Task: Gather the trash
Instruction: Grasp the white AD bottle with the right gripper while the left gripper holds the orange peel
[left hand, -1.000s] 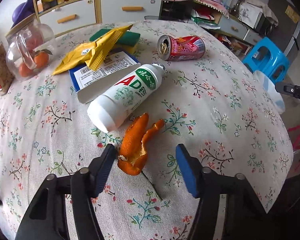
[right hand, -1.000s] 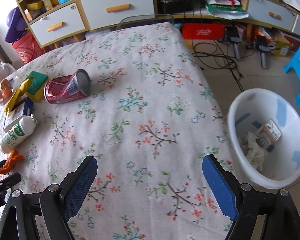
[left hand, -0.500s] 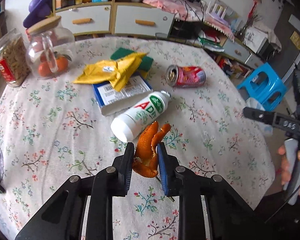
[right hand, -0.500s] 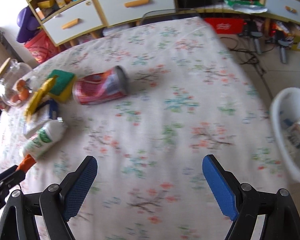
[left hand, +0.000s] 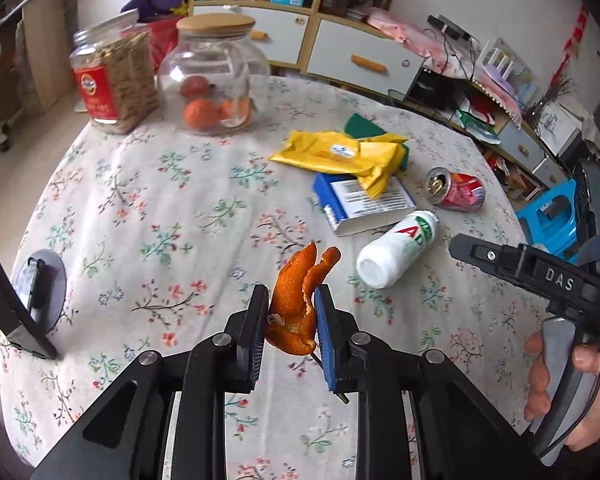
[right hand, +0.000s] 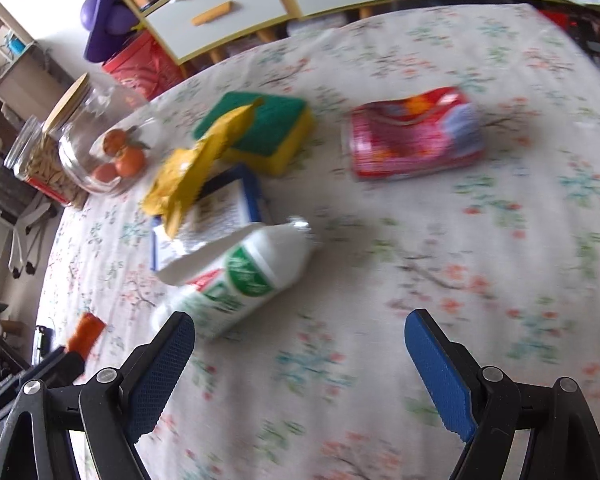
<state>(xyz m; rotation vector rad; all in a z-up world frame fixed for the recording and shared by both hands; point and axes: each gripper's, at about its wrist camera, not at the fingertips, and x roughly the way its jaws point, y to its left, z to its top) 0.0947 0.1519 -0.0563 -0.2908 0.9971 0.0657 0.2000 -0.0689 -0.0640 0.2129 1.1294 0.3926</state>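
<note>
My left gripper [left hand: 291,300] is shut on a curled orange peel [left hand: 298,304], held up off the flowered tablecloth [left hand: 148,216]. Beyond it lie a white plastic bottle [left hand: 396,254], a crushed red can [left hand: 456,191], a yellow wrapper [left hand: 340,156] and a blue-and-white box [left hand: 360,204]. My right gripper [right hand: 300,332] is open over the cloth, with the white bottle [right hand: 240,280] just past its left finger and the red can [right hand: 412,136] farther off. The peel [right hand: 86,330] shows at the left edge of the blurred right wrist view.
Two glass jars stand at the far left of the table: one with oranges [left hand: 214,80], one with a red label [left hand: 114,80]. A green-and-yellow sponge [right hand: 268,128] lies under the wrapper. A dark round object [left hand: 40,288] sits at the left edge. Cabinets [left hand: 360,60] line the wall behind.
My left gripper closed on the orange peel and lifted it off the cloth. My right gripper swung left from the white bin toward the bottle, staying open.
</note>
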